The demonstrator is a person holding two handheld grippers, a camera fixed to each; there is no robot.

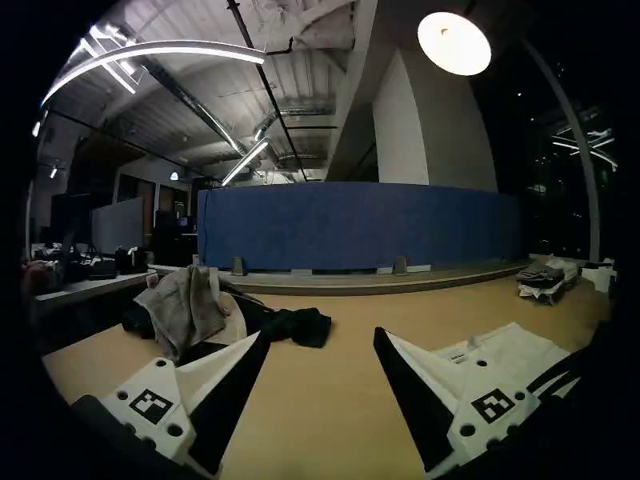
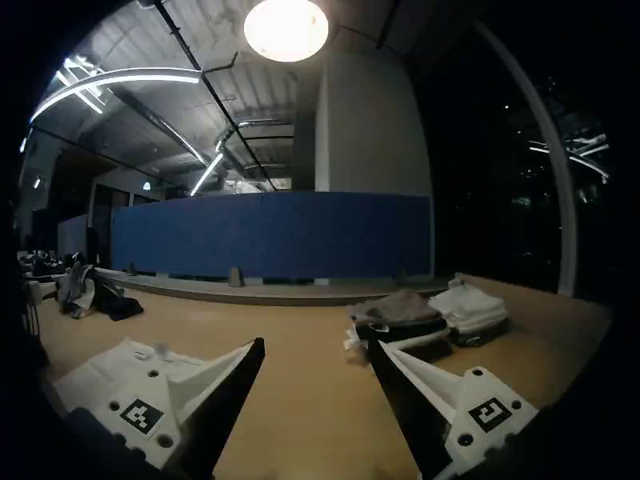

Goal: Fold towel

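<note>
1. The left gripper (image 1: 318, 333) has its jaws apart with nothing between them. It is held low over the table (image 1: 336, 408), facing the divider (image 1: 352, 224).
2. The right gripper (image 2: 314, 343) is likewise spread and empty, also facing the divider.
3. A loose pile (image 1: 240, 316) lies in front of the divider's left end, with a grey towel (image 1: 184, 308) crumpled on top of dark cloths.
4. A stack (image 2: 432, 312) of folded pieces sits in front of the divider's right end, just beyond the right gripper's fingers.
5. Judgement: some pieces look finished and stacked, but the grey towel has not yet been flattened or folded, and neither gripper touches it.
6. Left to do, as I read it: pick it from the pile, spread it, fold it and add it to the stack.
</note>
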